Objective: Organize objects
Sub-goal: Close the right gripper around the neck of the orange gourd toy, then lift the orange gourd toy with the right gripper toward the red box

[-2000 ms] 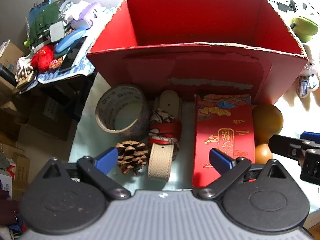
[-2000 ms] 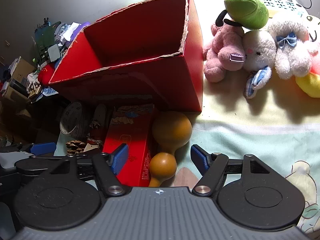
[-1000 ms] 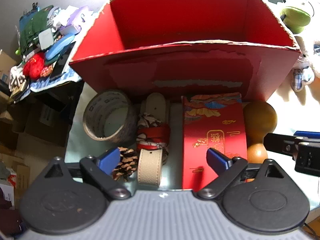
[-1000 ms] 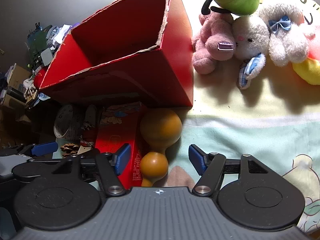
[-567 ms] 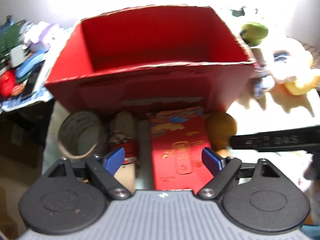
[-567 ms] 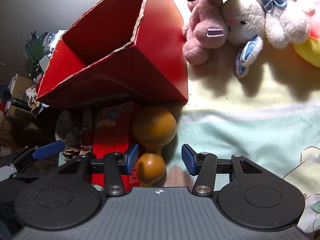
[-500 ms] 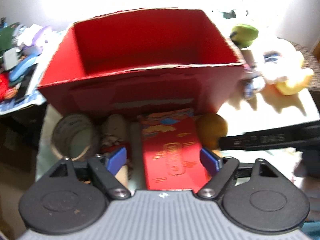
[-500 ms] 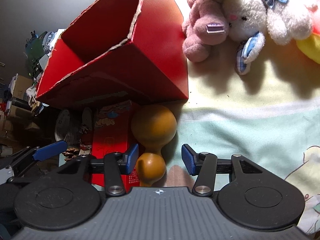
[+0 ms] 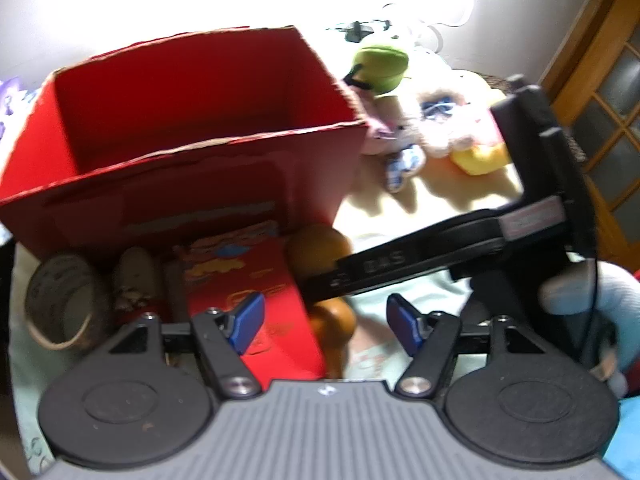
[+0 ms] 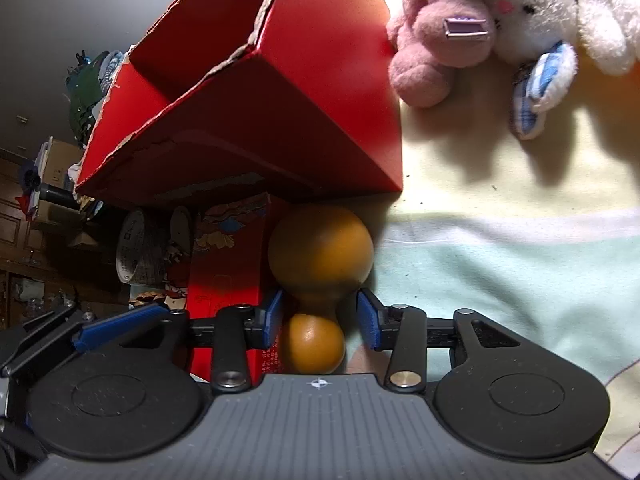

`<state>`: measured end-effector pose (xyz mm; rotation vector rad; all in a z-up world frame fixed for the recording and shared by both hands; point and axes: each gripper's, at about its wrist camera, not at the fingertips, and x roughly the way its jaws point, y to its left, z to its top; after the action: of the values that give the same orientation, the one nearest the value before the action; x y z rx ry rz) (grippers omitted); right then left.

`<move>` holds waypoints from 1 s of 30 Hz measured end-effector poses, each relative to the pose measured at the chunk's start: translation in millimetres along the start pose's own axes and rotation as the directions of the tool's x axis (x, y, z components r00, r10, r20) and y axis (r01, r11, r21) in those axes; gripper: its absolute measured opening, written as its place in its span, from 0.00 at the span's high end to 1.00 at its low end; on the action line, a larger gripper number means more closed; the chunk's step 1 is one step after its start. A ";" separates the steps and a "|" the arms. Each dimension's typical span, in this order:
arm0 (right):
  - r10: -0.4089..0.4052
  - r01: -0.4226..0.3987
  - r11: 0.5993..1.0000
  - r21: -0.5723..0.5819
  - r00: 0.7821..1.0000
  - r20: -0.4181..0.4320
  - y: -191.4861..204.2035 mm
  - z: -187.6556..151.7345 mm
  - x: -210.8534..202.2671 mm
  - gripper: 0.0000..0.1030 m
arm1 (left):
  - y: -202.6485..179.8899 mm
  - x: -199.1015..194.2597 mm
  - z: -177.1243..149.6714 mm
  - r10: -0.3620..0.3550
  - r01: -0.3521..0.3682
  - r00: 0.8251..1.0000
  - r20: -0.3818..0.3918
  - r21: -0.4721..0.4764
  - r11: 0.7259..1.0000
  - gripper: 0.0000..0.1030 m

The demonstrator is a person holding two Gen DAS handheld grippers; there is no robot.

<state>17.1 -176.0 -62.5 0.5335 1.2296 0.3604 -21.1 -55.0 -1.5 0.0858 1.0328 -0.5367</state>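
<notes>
The right gripper [image 10: 320, 318] is closing around the narrow neck of the gourd [image 10: 320, 258]; its blue pads [image 10: 274, 318] flank the neck without yet pressing it. The gourd lies at lower centre of the right wrist view, touching the flat red packet [image 10: 224, 264], just below the red box [image 10: 280, 92]. The left gripper [image 9: 326, 322] is closing, pads spread over the packet [image 9: 256, 276] and gourd [image 9: 320, 244], gripping nothing.

Gourd [image 9: 320, 248] partly behind tool arm
</notes>
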 end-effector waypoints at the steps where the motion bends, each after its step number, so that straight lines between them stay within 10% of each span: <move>1: 0.002 -0.002 1.000 -0.001 1.000 0.001 -0.5 0.6 0.1 0.57 | -1.4 1.4 0.4 -0.014 0.014 1.000 0.000 0.005 1.000 0.35; 30: 0.013 -0.023 0.992 0.124 0.997 0.075 -66.1 -9.6 -55.2 0.71 | -20.1 73.1 7.7 -0.161 0.160 0.980 -0.118 -0.026 0.987 0.52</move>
<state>-10.4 -258.1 -58.6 0.6603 1.1816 0.2777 4.7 -102.9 -54.8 0.0202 1.1678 -0.6762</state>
